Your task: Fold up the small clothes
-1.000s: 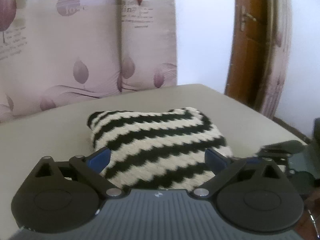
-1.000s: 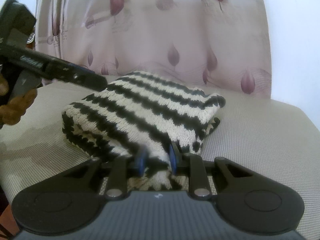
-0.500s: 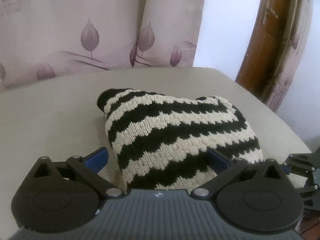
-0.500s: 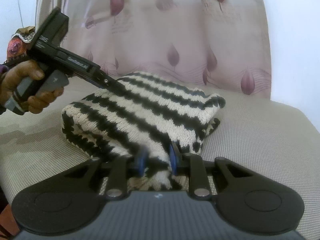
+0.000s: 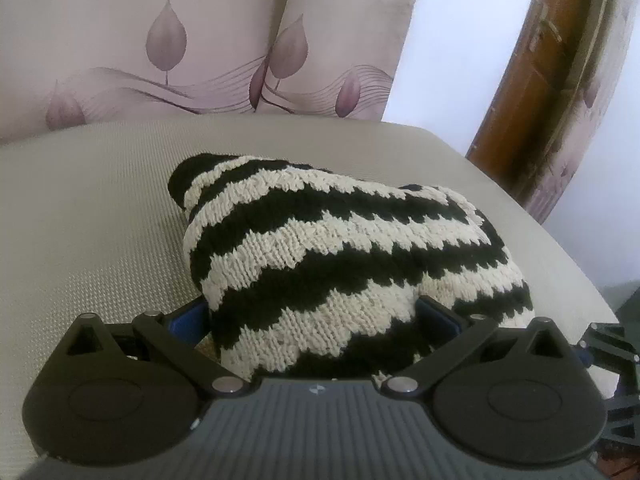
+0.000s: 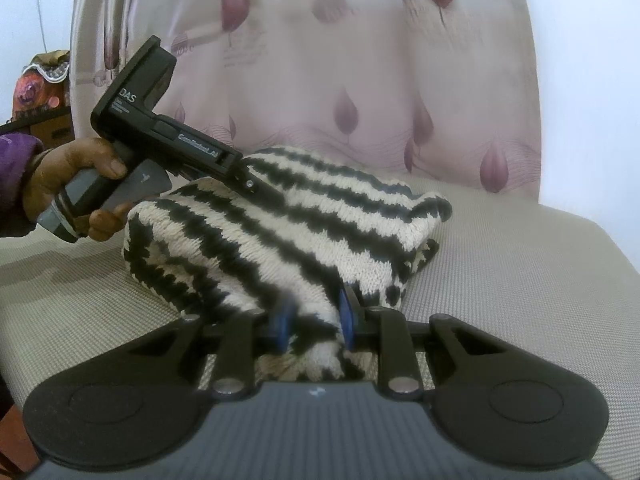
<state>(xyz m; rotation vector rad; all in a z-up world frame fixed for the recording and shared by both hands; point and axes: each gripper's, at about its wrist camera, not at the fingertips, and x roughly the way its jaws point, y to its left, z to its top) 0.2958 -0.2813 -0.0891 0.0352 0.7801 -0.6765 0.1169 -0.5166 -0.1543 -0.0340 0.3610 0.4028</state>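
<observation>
A folded black-and-cream striped knit garment (image 5: 340, 252) lies bunched on a beige cushioned seat (image 5: 88, 232). My left gripper (image 5: 314, 320) is open, its blue pads wide apart on either side of the garment's near edge. In the right wrist view the left gripper (image 6: 256, 188) reaches down onto the garment's top (image 6: 304, 216) from the left, held by a hand. My right gripper (image 6: 314, 320) is shut on a fold of the garment's near corner.
A curtain with a pink leaf print (image 5: 192, 48) hangs behind the seat. A brown wooden door frame (image 5: 532, 72) stands at the right. The seat's edge (image 5: 560, 256) drops off at the right. Bare seat (image 6: 500, 280) lies to the garment's right.
My left gripper has moved forward and down over the garment, which now fills the space between its open fingers. My right gripper has stayed shut on the corner.
</observation>
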